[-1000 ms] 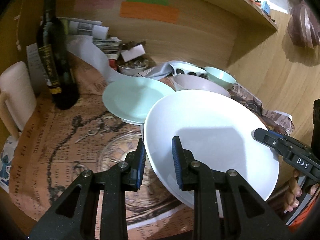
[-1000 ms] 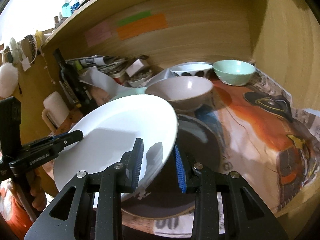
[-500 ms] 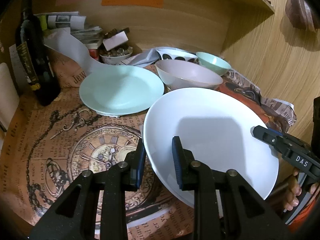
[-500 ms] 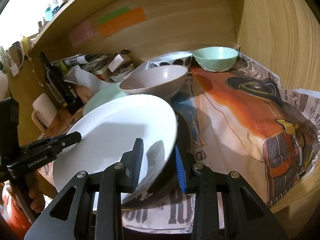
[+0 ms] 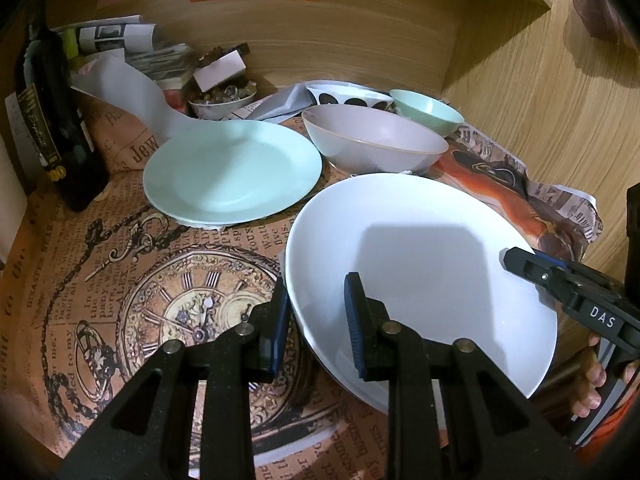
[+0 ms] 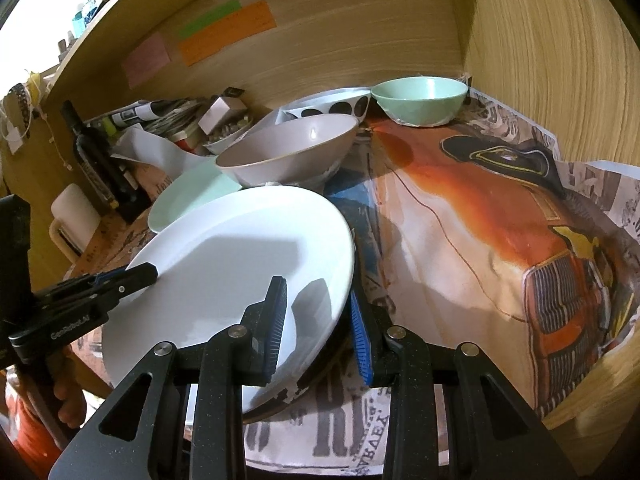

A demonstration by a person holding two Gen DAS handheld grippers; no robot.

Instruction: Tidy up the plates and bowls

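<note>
Left wrist: left gripper (image 5: pixel 316 320) jaws nearly closed, pinching the near rim of the white plate (image 5: pixel 420 264), held low over the desk (image 5: pixel 120 280). Mint plate (image 5: pixel 232 172) just beyond; a skewed approach could clip it.

Right wrist: right gripper (image 6: pixel 320 320) jaws clamp the opposite rim. Grey bowl (image 6: pixel 288 152) close ahead. Uneven release would likely tip the plate.
</note>
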